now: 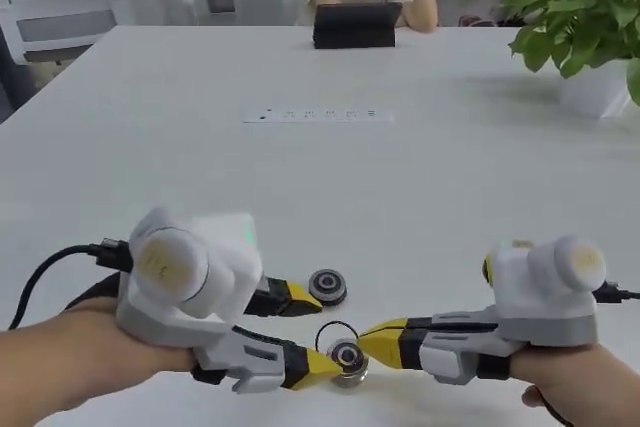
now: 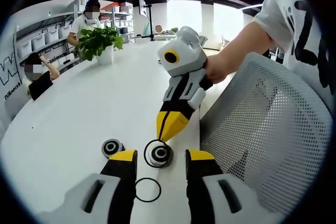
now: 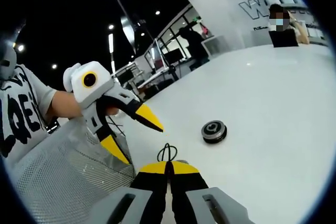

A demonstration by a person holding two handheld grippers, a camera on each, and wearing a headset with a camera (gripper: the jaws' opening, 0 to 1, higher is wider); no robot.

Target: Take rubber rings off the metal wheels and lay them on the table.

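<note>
Right now your right gripper (image 1: pixel 368 337), jaws pressed together, pinches a rubber ring (image 3: pixel 165 151) at the metal wheel (image 1: pixel 347 357), which sits on the table (image 1: pixel 320 177) between your left gripper's (image 1: pixel 322 335) spread jaws.

On the table (image 1: pixel 450 177), one wheel (image 1: pixel 347 357) lies between your left gripper (image 1: pixel 316 331) and your right gripper (image 1: pixel 367 338), whose tip pinches a rubber ring (image 1: pixel 336 324) just above it. The other wheel (image 1: pixel 327 287) lies just behind (slightly left). A loose ring (image 2: pixel 147 190) lies on the table between the left jaws.
</note>
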